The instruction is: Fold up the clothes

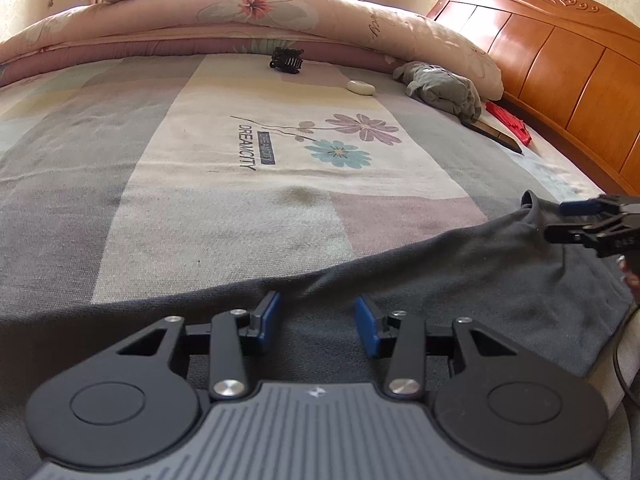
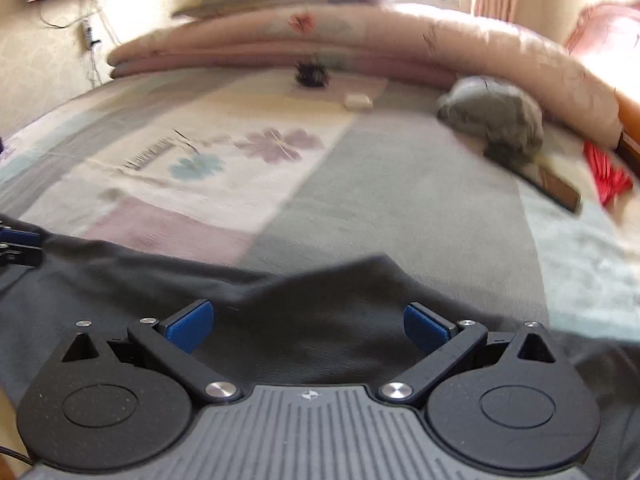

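Flat, dark grey knit garment (image 1: 440,280), woven patchwork bedsheet (image 1: 200,184); blue-padded claws parted

1. The bed (image 1: 120,168) is wearing a patchwork sheet printed with flowers and lettering.
2. A dark grey garment (image 1: 420,292) is lying spread along its near edge.
3. A folded floral quilt (image 1: 240,20) is sitting at the far end.
4. A black clip (image 1: 286,59), a white oval case (image 1: 361,87), a crumpled grey cloth (image 1: 444,90), a dark flat slab (image 1: 498,136) and a red item (image 1: 510,122) are lying on the sheet.
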`<action>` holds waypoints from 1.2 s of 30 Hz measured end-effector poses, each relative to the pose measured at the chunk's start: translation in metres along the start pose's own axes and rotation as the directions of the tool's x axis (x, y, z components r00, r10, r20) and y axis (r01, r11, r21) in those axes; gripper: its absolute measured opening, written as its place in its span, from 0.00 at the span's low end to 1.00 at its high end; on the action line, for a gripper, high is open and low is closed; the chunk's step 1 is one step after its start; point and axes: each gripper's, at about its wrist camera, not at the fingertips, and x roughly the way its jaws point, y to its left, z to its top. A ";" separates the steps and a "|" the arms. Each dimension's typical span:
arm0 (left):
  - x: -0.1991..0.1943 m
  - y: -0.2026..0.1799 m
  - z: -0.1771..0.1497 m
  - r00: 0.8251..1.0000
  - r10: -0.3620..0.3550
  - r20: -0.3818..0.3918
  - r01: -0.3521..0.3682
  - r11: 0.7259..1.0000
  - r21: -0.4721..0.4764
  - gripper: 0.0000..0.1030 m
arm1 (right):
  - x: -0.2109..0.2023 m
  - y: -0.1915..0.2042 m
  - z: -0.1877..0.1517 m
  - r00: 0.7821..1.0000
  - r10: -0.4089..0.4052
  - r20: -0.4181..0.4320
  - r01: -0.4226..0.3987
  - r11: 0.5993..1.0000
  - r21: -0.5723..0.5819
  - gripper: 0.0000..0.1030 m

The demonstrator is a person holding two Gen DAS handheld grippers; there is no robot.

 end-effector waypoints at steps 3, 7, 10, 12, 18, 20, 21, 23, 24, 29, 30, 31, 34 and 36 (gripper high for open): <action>0.000 0.003 0.002 1.000 -0.009 -0.005 0.009 1.000 -0.021 0.42 | -0.005 -0.029 -0.019 1.000 0.000 0.023 -0.001 1.000 0.030 1.00; 0.002 0.003 0.003 1.000 -0.011 -0.010 0.011 1.000 -0.017 0.42 | -0.028 -0.051 -0.040 0.996 -0.085 -0.005 0.085 0.994 0.067 1.00; 0.002 -0.001 0.006 1.000 0.001 -0.021 -0.001 1.000 0.006 0.42 | -0.046 -0.059 -0.050 0.991 -0.128 -0.024 0.130 0.987 0.091 1.00; -0.002 -0.007 0.009 0.999 0.019 -0.026 -0.018 0.999 0.039 0.41 | -0.060 -0.055 -0.052 0.994 -0.114 -0.003 0.113 0.989 0.094 1.00; -0.028 -0.046 0.004 1.000 -0.022 0.001 0.021 0.966 0.257 0.47 | -0.069 -0.038 -0.077 0.996 -0.083 -0.043 0.082 0.996 -0.027 1.00; -0.030 -0.048 -0.004 0.999 -0.039 -0.027 0.045 0.961 0.274 0.47 | -0.071 -0.053 -0.088 0.998 -0.054 -0.029 0.055 0.997 0.060 1.00; -0.031 -0.042 -0.010 0.999 -0.028 -0.040 0.038 0.967 0.252 0.47 | -0.073 -0.059 -0.092 0.999 -0.043 -0.019 0.045 0.995 0.089 1.00; -0.031 -0.028 -0.023 0.998 -0.008 -0.066 0.021 0.978 0.207 0.49 | -0.078 -0.061 -0.097 0.999 -0.043 -0.007 0.043 0.995 0.086 1.00; -0.033 -0.022 -0.027 0.997 0.002 -0.075 0.012 0.982 0.188 0.49 | -0.078 -0.059 -0.097 0.998 -0.053 -0.013 0.054 0.996 0.076 1.00; -0.050 -0.019 -0.025 0.994 0.082 -0.068 -0.067 0.979 0.193 0.47 | -0.083 -0.032 -0.077 0.992 -0.120 -0.037 0.123 0.990 0.063 1.00; -0.051 -0.024 -0.022 0.996 0.075 -0.056 -0.062 0.976 0.208 0.47 | -0.087 -0.020 -0.073 0.995 -0.098 -0.003 0.098 0.994 0.054 1.00; -0.051 -0.031 -0.019 0.998 0.053 -0.044 -0.042 0.974 0.221 0.47 | -0.089 -0.006 -0.068 0.997 -0.067 0.027 0.065 0.997 0.049 1.00; -0.043 -0.058 -0.011 0.999 -0.041 -0.031 0.048 0.964 0.262 0.49 | -0.082 0.037 -0.057 0.998 -0.004 0.057 0.002 1.000 0.025 1.00; -0.034 -0.078 -0.011 0.996 -0.087 -0.035 0.093 0.949 0.300 0.49 | -0.070 0.061 -0.054 0.999 0.024 0.048 -0.024 1.000 0.004 1.00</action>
